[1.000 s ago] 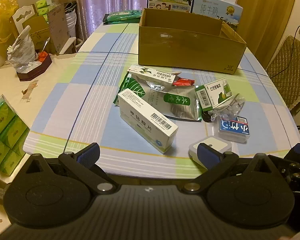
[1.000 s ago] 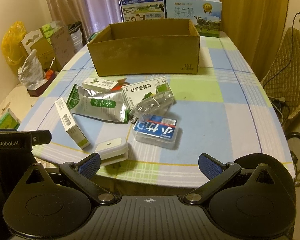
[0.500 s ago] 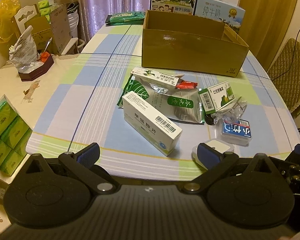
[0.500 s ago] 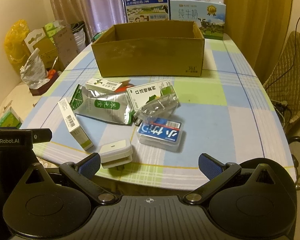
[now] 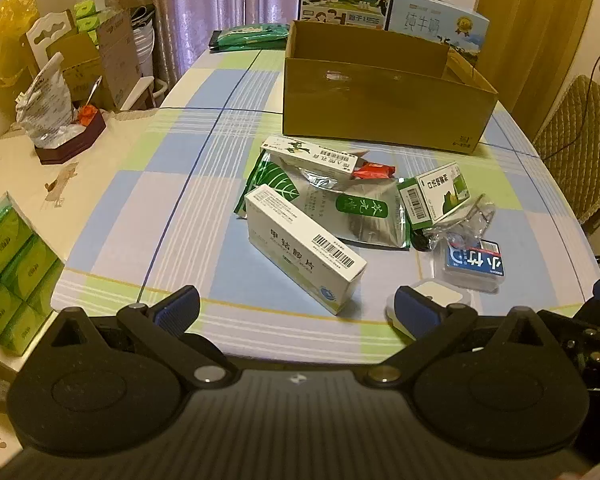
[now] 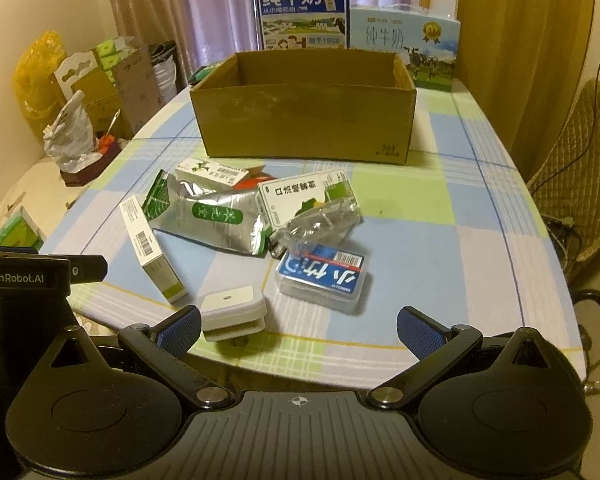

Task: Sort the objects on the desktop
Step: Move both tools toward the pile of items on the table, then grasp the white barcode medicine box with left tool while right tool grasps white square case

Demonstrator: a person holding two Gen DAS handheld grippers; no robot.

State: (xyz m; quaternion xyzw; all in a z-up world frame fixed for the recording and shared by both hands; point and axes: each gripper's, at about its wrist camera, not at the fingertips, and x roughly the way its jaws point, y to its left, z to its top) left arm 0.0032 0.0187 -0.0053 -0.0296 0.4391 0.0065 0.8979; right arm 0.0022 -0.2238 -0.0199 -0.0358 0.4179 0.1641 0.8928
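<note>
Left wrist view: the left gripper (image 5: 296,308) hangs spread wide and empty at the near table (image 5: 148,184) edge; a white medicine box (image 5: 304,248) lies just ahead, bare cloth to its left; the pile sits nearer than a second ago.

Right wrist view: the right gripper (image 6: 299,326) gapes empty; a white clip (image 6: 233,312) sits near its left finger; open cloth lies rightward; the cardboard box (image 6: 304,120) stands beyond, closer than before.

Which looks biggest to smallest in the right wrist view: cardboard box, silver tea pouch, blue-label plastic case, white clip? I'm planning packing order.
1. cardboard box
2. silver tea pouch
3. blue-label plastic case and white clip: look alike; the clip sits nearer the camera, so unsure.
</note>
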